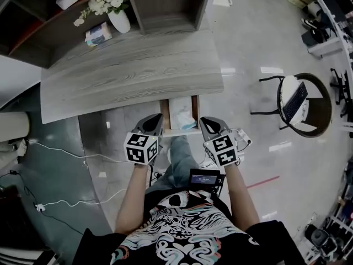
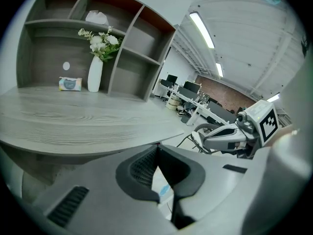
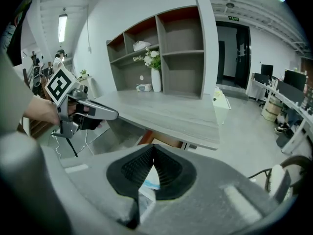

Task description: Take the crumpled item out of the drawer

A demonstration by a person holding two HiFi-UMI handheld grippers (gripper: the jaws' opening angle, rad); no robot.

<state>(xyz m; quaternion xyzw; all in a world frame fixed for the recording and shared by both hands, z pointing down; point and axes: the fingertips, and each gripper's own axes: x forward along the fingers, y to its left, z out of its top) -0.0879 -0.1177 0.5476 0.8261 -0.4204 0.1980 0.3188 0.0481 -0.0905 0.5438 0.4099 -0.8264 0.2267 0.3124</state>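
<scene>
Drawer (image 1: 164, 114): open, crumpled item (image 1: 183, 118) inside (white, blue-edged).
Left gripper (image 1: 156, 118): jaws together, empty.
Right gripper (image 1: 204, 121): jaws together, empty.
Risk: item likely shoved deeper unless jaws are parted first.

No word or number can be read anywhere. The cubes on the left tongs (image 1: 156, 118) and the right tongs (image 1: 205, 121) carry black-and-white square markers, which are patterns only, without letters. The small pack (image 1: 99, 34) near the table's (image 1: 132, 76) far edge, toward its left corner and beside the vase (image 1: 120, 21), bears print too small to read. A green sign (image 3: 234, 18) near the ceiling is illegible. The small screen (image 1: 203, 177) at the person's waist is lit, but its contents cannot be read.
</scene>
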